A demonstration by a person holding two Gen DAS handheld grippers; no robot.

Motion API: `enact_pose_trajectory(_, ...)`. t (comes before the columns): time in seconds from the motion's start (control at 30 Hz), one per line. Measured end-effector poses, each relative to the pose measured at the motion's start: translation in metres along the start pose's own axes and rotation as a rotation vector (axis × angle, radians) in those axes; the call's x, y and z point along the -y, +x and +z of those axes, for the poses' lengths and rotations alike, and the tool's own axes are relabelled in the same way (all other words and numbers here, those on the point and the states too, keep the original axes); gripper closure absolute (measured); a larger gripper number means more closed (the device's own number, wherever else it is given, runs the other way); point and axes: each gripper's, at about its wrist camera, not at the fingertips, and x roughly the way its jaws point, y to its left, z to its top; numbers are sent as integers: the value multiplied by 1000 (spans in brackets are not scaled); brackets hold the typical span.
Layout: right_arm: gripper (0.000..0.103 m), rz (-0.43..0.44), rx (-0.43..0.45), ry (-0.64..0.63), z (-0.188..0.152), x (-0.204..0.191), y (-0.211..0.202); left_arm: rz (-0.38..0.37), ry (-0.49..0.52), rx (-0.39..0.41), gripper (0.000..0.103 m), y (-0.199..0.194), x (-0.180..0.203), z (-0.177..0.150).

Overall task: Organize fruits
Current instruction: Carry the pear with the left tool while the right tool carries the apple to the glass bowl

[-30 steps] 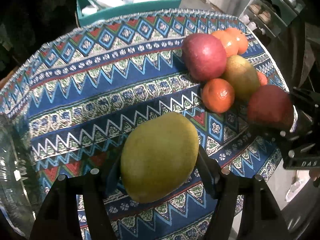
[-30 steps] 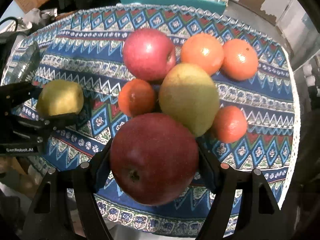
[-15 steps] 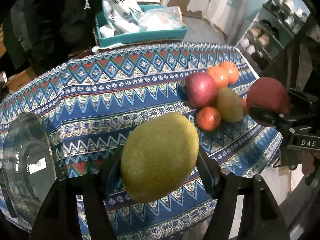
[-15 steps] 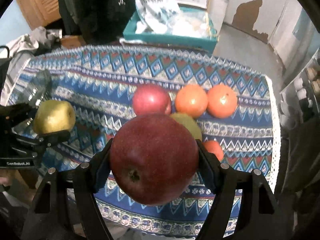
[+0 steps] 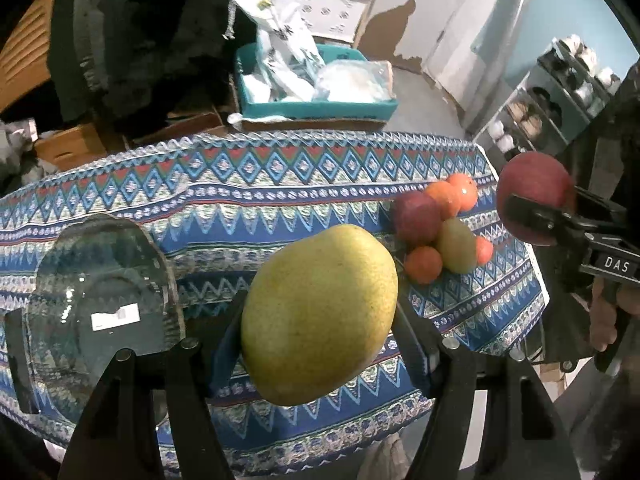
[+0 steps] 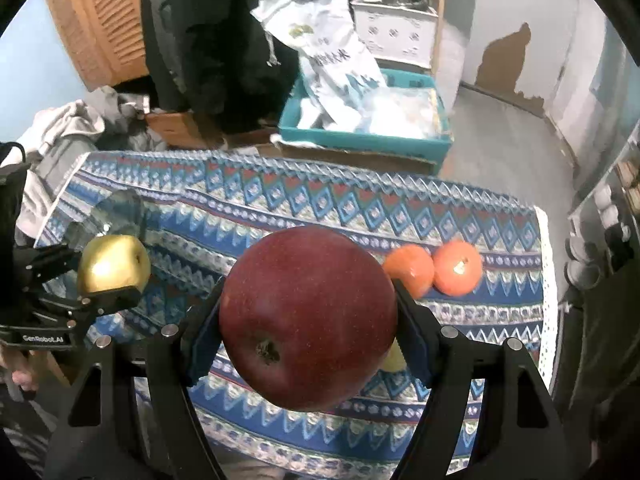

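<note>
The left gripper [image 5: 320, 320] fingers pinch a yellow-green pear [image 5: 320, 314]; the right gripper [image 6: 308, 320] fingers pinch a dark red apple [image 6: 308, 318]. Either round fruit could slip and drop onto the surface [image 5: 240, 216].

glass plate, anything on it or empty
Empty: through the glass plate only the tablecloth pattern and a white sticker show.

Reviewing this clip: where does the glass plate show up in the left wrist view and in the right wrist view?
Left wrist: the glass plate lies at lower left on the tablecloth, beside the left gripper, which holds a yellow pear.
Right wrist: it sits at the far left edge, just behind that pear, partly hidden.
Shared landmark: the teal box behind the table.
</note>
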Motion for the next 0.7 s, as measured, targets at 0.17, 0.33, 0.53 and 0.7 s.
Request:
enact_pose_trajectory(0.17,28,31,20,-25,14,-23,-1,30,-20,28,33,-18,-18,-2)
enact_pose_trajectory(0.33,28,77,21,-47,27,-45,6,58,-54,52,33,-30,-39,-6)
enact_pose_trajectory(0.53,28,118,-3,-89,45,-81,26,81,-96,59,33,-37,-67,-13)
enact_pose_trajectory(0.7,28,161,-17,-123,56,-111,39,120,-127,67,33,-41,-93,-21)
